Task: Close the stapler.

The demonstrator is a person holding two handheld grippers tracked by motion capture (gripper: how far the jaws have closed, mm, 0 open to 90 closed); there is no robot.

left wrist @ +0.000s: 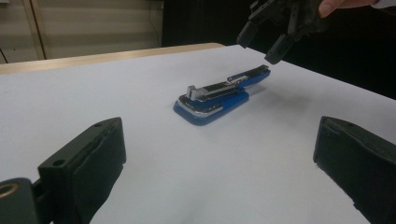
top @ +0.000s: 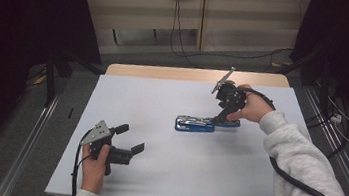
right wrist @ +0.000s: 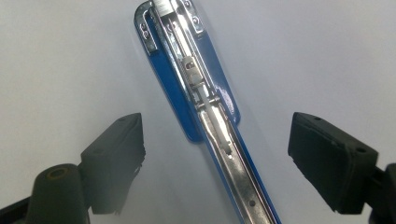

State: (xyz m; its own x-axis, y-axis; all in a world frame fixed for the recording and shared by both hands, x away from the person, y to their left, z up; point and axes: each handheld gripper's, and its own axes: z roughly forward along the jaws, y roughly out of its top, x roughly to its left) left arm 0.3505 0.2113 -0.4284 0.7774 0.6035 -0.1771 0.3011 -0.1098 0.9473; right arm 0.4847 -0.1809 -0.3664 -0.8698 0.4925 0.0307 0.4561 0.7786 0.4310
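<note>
We find the blue stapler (top: 204, 124) lying opened out flat on the white table (top: 162, 177), a little right of the table's centre, its metal staple channel facing up. The right gripper (top: 221, 118) stands directly above the stapler's right-hand end, tilted down toward it, with its jaws spread wide; in the right gripper view the stapler (right wrist: 205, 107) runs lengthwise up the gap between the two black pads, and neither pad touches it. In the left gripper view we see the right gripper (left wrist: 267, 45) hanging just over the far, thinner end of the stapler (left wrist: 215, 95), close to it but with a sliver of space showing below the fingertips. The left gripper (top: 129, 139) sits near the front left of the table, well apart from the stapler, held level and pointed across the surface toward it. Its jaws are also spread wide with nothing between them, and the stapler lies beyond them in the middle distance of that view. Both grippers are hand-held.
</note>
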